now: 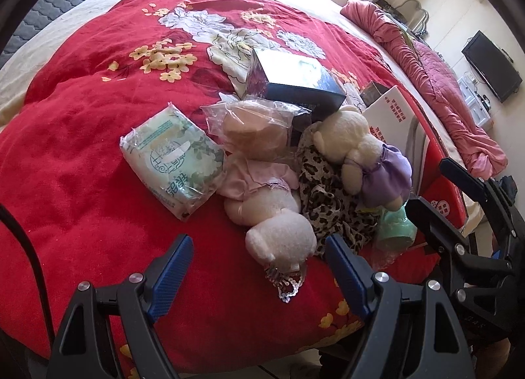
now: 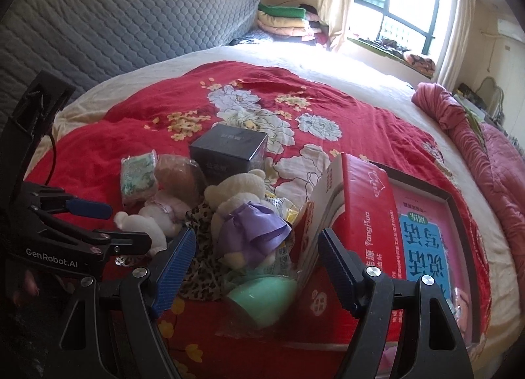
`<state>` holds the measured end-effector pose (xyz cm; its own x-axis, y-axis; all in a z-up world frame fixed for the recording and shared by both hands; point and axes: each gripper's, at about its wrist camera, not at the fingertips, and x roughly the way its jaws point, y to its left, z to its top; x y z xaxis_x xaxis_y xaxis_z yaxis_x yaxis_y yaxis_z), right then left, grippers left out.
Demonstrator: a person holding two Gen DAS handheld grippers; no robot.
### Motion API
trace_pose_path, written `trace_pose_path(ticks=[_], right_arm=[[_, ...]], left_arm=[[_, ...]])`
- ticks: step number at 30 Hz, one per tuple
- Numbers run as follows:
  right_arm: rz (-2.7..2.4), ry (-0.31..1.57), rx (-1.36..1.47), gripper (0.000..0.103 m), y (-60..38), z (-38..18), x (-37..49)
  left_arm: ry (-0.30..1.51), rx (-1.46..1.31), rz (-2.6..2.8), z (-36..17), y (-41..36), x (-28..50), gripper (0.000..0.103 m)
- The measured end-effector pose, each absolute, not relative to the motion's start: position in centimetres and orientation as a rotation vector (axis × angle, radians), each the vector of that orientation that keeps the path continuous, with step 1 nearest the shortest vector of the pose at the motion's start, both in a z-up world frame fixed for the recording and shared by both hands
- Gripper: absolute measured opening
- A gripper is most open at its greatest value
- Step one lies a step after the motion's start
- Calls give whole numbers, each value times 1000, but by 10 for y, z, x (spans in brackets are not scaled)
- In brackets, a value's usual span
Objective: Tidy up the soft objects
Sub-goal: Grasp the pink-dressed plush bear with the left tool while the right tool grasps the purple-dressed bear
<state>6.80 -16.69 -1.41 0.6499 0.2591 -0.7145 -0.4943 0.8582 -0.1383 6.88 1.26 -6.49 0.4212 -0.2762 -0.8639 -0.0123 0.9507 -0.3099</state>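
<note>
Both hand-held grippers hang over the near edge of the bed (image 1: 82,156), jaws spread wide and holding nothing: the left hand-held gripper (image 1: 259,254) sits just short of the pink bear (image 1: 272,215), the right hand-held gripper (image 2: 256,257) faces the purple bear (image 2: 242,215).

The soft things lie in one heap on the red cover: two bears, a leopard cloth (image 1: 331,188) under and between them, a bagged tan pad (image 1: 256,129), a tissue pack (image 1: 174,156) touching the pink bear, and a green cup (image 2: 262,300) in film at the front.

Likely trouble comes from the tangle. A pinch on either bear may catch the cloth and drag its neighbour. The bags and pack are slick and could slide out of the jaws. The cup lies near the bed's edge, so a nudge may roll it off. The dark box (image 1: 288,80) leans on the heap and may tip when the pad is pulled.

The red box (image 2: 357,224) lies on its side, flap open toward the heap; I cannot tell what it holds. A tray (image 2: 456,215) beside it shows only a printed sheet.
</note>
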Motion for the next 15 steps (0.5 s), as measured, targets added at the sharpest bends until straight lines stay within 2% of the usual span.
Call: trace_pose_path(ticks=[15], right_arm=[[487, 764, -564, 78, -137, -45, 94]], left_arm=[[1128, -309, -187, -73, 15, 74, 82]])
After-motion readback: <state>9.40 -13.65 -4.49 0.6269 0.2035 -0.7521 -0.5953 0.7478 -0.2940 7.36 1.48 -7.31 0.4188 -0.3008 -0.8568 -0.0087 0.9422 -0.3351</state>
